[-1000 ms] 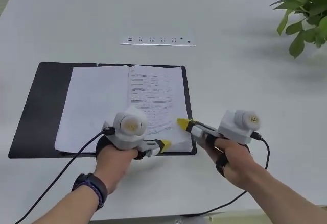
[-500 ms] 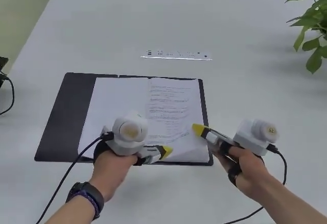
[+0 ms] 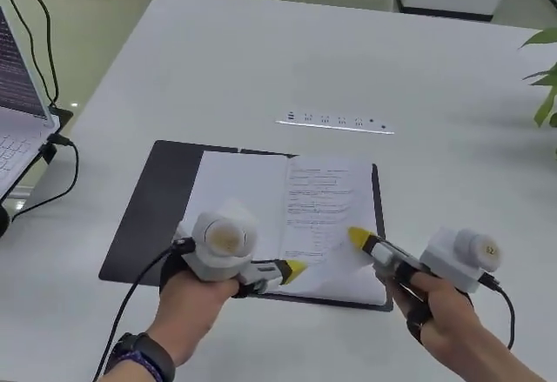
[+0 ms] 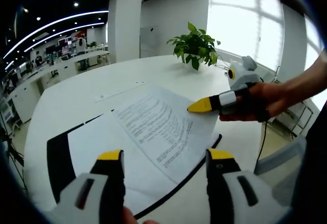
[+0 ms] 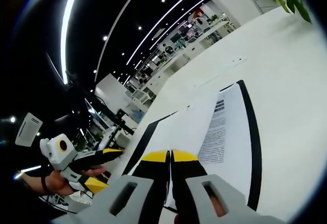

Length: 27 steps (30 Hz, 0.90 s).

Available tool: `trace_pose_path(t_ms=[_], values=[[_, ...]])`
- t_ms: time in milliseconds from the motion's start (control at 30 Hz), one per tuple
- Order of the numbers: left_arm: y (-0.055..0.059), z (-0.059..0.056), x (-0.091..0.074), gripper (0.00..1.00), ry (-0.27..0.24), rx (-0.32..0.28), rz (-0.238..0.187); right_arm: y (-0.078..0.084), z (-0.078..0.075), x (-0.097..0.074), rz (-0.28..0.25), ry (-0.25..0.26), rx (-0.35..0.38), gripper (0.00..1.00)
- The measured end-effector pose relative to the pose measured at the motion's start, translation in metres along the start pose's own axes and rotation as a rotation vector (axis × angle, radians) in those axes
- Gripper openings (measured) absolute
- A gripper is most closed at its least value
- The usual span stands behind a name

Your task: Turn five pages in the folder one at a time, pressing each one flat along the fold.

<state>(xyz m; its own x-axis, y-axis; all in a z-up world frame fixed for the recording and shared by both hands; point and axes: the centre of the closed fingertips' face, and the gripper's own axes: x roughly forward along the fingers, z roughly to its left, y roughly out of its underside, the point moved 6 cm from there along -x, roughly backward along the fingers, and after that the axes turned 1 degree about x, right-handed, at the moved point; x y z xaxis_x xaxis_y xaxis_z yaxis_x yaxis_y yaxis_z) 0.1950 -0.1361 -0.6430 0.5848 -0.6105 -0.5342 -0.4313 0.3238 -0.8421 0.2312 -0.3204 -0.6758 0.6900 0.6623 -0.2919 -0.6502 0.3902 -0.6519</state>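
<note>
Left claw (image 3: 291, 269) is held spread at the near edge of the folder (image 3: 148, 225), with nothing between the jaws. Right claw (image 3: 359, 238) is pressed together, its tip laid on the printed page (image 3: 326, 199) by the folder's near right corner; whether a sheet is caught cannot be told. Folder lies open on the worktop (image 3: 261, 60). Against the folder, both claws are placed much as a second ago; the shift is the camera's, so no turn is judged begun. Beyond the folder: socket strip (image 3: 335, 123); laptop (image 3: 17, 112) far left. Nothing obstructs.
</note>
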Motion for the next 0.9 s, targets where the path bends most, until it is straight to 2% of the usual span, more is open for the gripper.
trace_pose_path(t_ms=[367, 533, 900], values=[[0.0, 0.018, -0.028, 0.67, -0.034, -0.028, -0.041, 0.002, 0.029, 0.014, -0.009, -0.026, -0.007, 0.0], [0.007, 0.027, -0.039, 0.67, -0.051, -0.042, -0.044, 0.003, 0.037, 0.019, -0.016, -0.031, -0.003, 0.0], [0.014, 0.04, -0.063, 0.68, -0.088, -0.064, -0.07, 0.014, 0.057, 0.039, -0.015, -0.047, 0.004, 0.0]])
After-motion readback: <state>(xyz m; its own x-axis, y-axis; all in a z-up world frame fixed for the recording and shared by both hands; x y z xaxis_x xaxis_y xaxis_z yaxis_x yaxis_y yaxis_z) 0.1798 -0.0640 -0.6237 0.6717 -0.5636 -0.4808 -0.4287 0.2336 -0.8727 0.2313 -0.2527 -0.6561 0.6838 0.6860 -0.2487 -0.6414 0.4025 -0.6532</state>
